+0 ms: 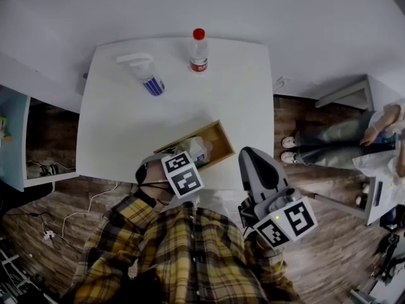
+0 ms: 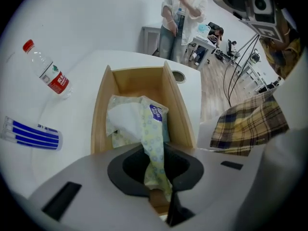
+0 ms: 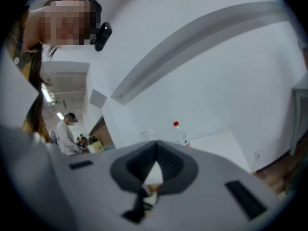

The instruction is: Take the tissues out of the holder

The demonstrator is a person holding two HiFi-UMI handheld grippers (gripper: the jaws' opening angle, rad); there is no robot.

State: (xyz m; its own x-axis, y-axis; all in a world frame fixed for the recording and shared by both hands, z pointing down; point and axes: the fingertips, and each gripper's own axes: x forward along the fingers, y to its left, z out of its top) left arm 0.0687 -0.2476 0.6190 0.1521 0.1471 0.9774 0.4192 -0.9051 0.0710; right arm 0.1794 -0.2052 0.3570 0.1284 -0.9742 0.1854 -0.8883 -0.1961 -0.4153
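Note:
A light wooden holder (image 1: pixel 219 138) (image 2: pixel 99 112) stands near the table's front edge. In it lies a soft tissue pack (image 1: pixel 199 148) (image 2: pixel 137 117) in a pale floral wrapper with a blue label. In the left gripper view the near end of the wrapper is drawn out in a strip into the jaws of my left gripper (image 1: pixel 192 160) (image 2: pixel 156 153), which is shut on it just in front of the holder. My right gripper (image 1: pixel 247 154) (image 3: pixel 155 146) hangs to the right of the holder, off the table's front edge, shut with nothing in it.
On the white table (image 1: pixel 126 125) a water bottle (image 1: pixel 199 50) (image 2: pixel 47 72) with a red cap stands at the far edge. A spray bottle (image 1: pixel 144 75) (image 2: pixel 31 134) with blue stripes lies to its left. A person (image 1: pixel 342 138) (image 2: pixel 180 18) is beyond the table's right side.

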